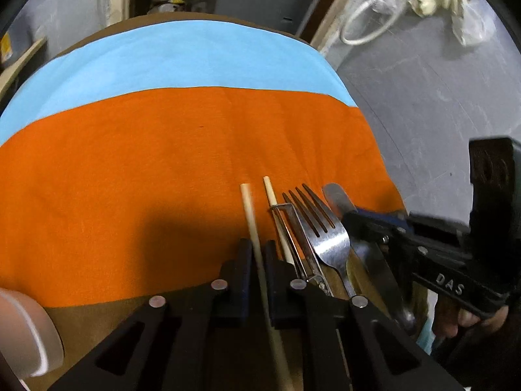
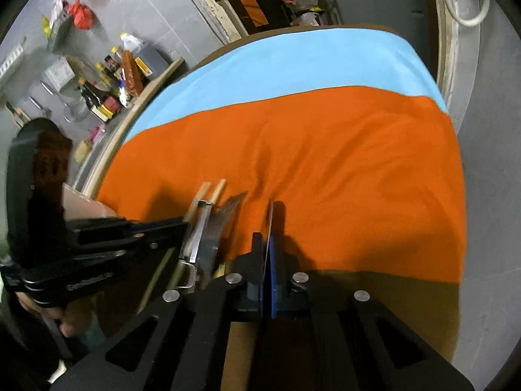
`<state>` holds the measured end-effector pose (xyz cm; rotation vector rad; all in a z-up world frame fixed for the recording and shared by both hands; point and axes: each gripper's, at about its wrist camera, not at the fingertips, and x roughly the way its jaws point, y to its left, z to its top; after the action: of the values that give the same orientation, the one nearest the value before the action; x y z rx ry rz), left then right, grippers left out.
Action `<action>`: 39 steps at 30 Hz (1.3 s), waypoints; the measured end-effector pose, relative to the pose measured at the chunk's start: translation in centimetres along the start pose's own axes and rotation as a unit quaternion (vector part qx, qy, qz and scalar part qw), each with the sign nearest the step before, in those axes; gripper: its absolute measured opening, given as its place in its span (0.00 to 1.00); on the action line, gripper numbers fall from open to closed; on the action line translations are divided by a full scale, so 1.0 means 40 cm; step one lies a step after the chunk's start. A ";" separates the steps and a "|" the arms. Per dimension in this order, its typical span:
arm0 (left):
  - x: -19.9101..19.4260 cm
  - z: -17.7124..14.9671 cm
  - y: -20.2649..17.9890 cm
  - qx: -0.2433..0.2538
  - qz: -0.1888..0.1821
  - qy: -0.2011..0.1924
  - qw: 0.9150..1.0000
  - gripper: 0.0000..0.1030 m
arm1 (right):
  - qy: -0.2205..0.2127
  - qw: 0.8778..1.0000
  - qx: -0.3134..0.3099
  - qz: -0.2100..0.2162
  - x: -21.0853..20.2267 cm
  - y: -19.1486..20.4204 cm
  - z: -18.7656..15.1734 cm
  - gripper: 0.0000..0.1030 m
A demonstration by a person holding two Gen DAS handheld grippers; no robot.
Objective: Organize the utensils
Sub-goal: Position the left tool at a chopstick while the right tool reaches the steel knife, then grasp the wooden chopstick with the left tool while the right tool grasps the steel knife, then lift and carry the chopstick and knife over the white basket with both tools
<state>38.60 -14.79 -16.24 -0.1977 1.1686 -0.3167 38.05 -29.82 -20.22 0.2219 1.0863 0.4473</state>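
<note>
My left gripper (image 1: 259, 251) is shut on a pale wooden chopstick (image 1: 250, 215) that points forward over the orange cloth (image 1: 162, 163). Just right of it lie a second chopstick (image 1: 271, 195), a metal peeler (image 1: 293, 224) and a steel fork (image 1: 320, 228). My right gripper (image 2: 268, 254) is shut on a table knife (image 2: 269, 224) held edge-up; the knife blade (image 1: 337, 197) also shows in the left wrist view. The left gripper (image 2: 182, 224) comes in from the left in the right wrist view, beside the peeler (image 2: 200, 228) and fork (image 2: 224, 218).
The orange cloth (image 2: 325, 169) overlaps a light blue cloth (image 2: 293, 65) on a round brown table (image 1: 107, 322). A white cup (image 1: 26, 329) sits at the near left. Bottles and clutter (image 2: 104, 91) stand on the grey floor beyond the table's left edge.
</note>
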 end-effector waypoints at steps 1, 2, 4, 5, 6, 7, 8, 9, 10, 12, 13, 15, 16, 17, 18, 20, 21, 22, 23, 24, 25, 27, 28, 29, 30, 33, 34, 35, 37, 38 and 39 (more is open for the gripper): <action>-0.007 -0.005 0.009 -0.016 -0.010 -0.004 1.000 0.05 | -0.001 1.000 -0.001 -0.001 -0.003 0.007 -0.003 0.02; -0.014 -0.012 0.018 -0.027 -0.019 -0.009 0.999 0.05 | -0.004 1.000 0.001 -0.001 -0.009 0.013 -0.007 0.01; -0.035 -0.031 0.029 -0.040 -0.031 -0.021 0.998 0.05 | -0.008 1.000 0.002 -0.005 -0.023 0.022 -0.016 0.01; -0.046 -0.038 0.032 -0.041 -0.030 -0.027 0.998 0.05 | -0.011 1.000 0.002 -0.009 -0.033 0.027 -0.022 0.01; -0.061 -0.048 0.036 -0.044 -0.028 -0.034 0.998 0.05 | -0.016 1.000 0.003 -0.010 -0.044 0.029 -0.026 0.01; -0.079 -0.058 0.041 -0.048 -0.031 -0.042 0.998 0.05 | -0.026 1.000 0.006 -0.011 -0.061 0.035 -0.036 0.01; -0.092 -0.064 0.044 -0.050 -0.034 -0.048 0.997 0.05 | -0.038 0.999 0.011 -0.012 -0.080 0.041 -0.045 0.01; -0.116 -0.074 0.045 -0.050 -0.036 -0.060 0.996 0.05 | -0.050 0.999 0.014 -0.012 -0.097 0.047 -0.047 0.01; -0.140 -0.083 0.043 -0.047 -0.035 -0.073 0.996 0.05 | -0.063 0.998 0.017 -0.017 -0.115 0.055 -0.057 0.01; -0.187 -0.099 0.044 -0.040 -0.036 -0.098 0.994 0.05 | -0.084 0.996 0.021 -0.024 -0.146 0.061 -0.066 0.01; -0.214 -0.107 0.045 -0.038 -0.040 -0.112 0.992 0.05 | -0.097 0.995 0.026 -0.028 -0.165 0.067 -0.073 0.01; -0.261 -0.121 0.050 -0.035 -0.043 -0.131 0.990 0.05 | -0.115 0.992 0.035 -0.033 -0.195 0.080 -0.089 0.01; -0.285 -0.129 0.051 -0.032 -0.044 -0.139 0.989 0.05 | -0.122 0.991 0.034 -0.037 -0.207 0.091 -0.093 0.01; -0.303 -0.130 0.054 -0.031 -0.044 -0.145 0.988 0.05 | -0.132 0.990 0.030 -0.046 -0.223 0.111 -0.101 0.01; -0.323 -0.133 0.056 -0.031 -0.046 -0.153 0.987 0.05 | -0.137 0.989 0.027 -0.051 -0.234 0.119 -0.103 0.01; -0.363 -0.140 0.064 -0.038 -0.056 -0.167 0.984 0.05 | -0.158 0.985 0.020 -0.065 -0.268 0.157 -0.113 0.01; -0.378 -0.140 0.068 -0.041 -0.060 -0.171 0.983 0.05 | -0.165 0.984 0.019 -0.068 -0.281 0.167 -0.112 0.01; -0.397 -0.142 0.075 -0.043 -0.062 -0.176 0.982 0.05 | -0.175 0.982 0.019 -0.073 -0.298 0.183 -0.113 0.01; -0.408 -0.140 0.076 -0.043 -0.062 -0.179 0.981 0.05 | -0.184 0.980 0.019 -0.076 -0.314 0.198 -0.113 0.01; -0.430 -0.143 0.086 -0.042 -0.064 -0.186 0.980 0.05 | -0.191 0.978 0.019 -0.079 -0.326 0.212 -0.111 0.01; -0.451 -0.146 0.096 -0.041 -0.066 -0.194 0.978 0.05 | -0.201 0.976 0.020 -0.082 -0.346 0.227 -0.113 0.01; -0.493 -0.154 0.118 -0.043 -0.067 -0.211 0.974 0.05 | -0.219 0.972 0.019 -0.083 -0.376 0.263 -0.111 0.01; -0.511 -0.156 0.130 -0.046 -0.068 -0.219 0.972 0.05 | -0.224 0.971 0.018 -0.082 -0.385 0.280 -0.106 0.01; -0.537 -0.156 0.149 -0.050 -0.068 -0.229 0.970 0.05 | -0.232 0.969 0.016 -0.081 -0.397 0.303 -0.099 0.01; -0.562 -0.156 0.168 -0.055 -0.069 -0.241 0.967 0.05 | -0.238 0.968 0.014 -0.077 -0.406 0.320 -0.094 0.01; -0.632 -0.150 0.228 -0.067 -0.061 -0.272 0.958 0.05 | -0.253 0.965 -0.002 -0.067 -0.426 0.386 -0.074 0.01; -0.656 -0.149 0.253 -0.072 -0.056 -0.284 0.954 0.05 | -0.257 0.965 -0.009 -0.059 -0.431 0.415 -0.061 0.01; -0.675 -0.149 0.276 -0.077 -0.051 -0.294 0.951 0.05 | -0.261 0.964 -0.015 -0.053 -0.435 0.435 -0.057 0.01; -0.717 -0.146 0.329 -0.090 -0.035 -0.319 0.943 0.05 | -0.271 0.962 -0.033 -0.033 -0.442 0.498 -0.037 0.01; -0.730 -0.148 0.344 -0.094 -0.027 -0.327 0.940 0.05 | -0.274 0.961 -0.041 -0.023 -0.444 0.525 -0.029 0.01; -0.751 -0.146 0.373 -0.100 -0.016 -0.340 0.935 0.05 | -0.278 0.959 -0.054 -0.008 -0.447 0.561 -0.015 0.01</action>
<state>24.65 9.64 2.95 -0.4647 0.5052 -0.1344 25.16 -18.01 2.56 0.2233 0.5107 0.3951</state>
